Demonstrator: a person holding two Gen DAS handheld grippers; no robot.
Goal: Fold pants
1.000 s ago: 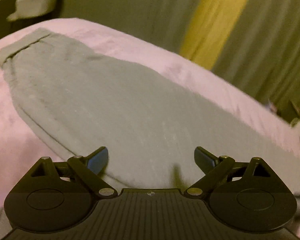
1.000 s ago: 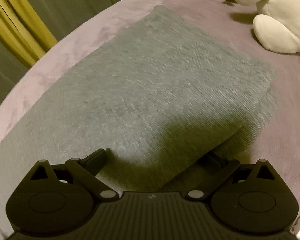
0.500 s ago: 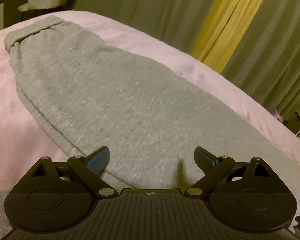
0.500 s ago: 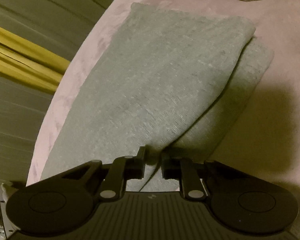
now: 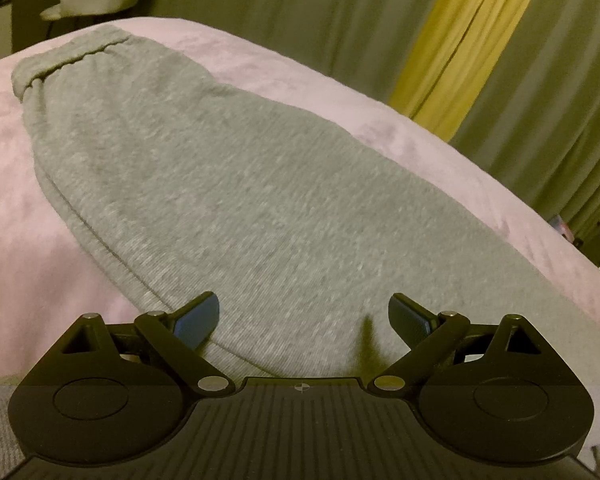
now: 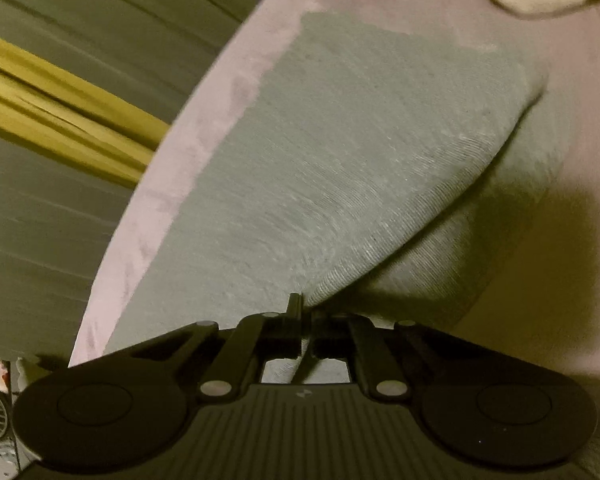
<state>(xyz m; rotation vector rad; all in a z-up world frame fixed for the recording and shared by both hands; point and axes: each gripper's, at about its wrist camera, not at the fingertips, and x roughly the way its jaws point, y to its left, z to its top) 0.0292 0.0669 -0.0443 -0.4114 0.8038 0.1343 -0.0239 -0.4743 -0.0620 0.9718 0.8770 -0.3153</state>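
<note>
right claw (image 6: 302,332) pinching pants (image 6: 340,168) edge, left claw (image 5: 304,316) spread above cloth, mid-fold; next, probably carrying edge across.

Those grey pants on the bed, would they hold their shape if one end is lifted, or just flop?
Probably flop: where the right gripper pinches the grey pants, the lifted layer already sags in a curve. The knit looks soft and likely light. On the plush pink blanket they would probably drag rather than slide.

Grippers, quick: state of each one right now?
Left gripper: open, holding nothing, over the grey pants.
Right gripper: closed on the pants' edge.
</note>
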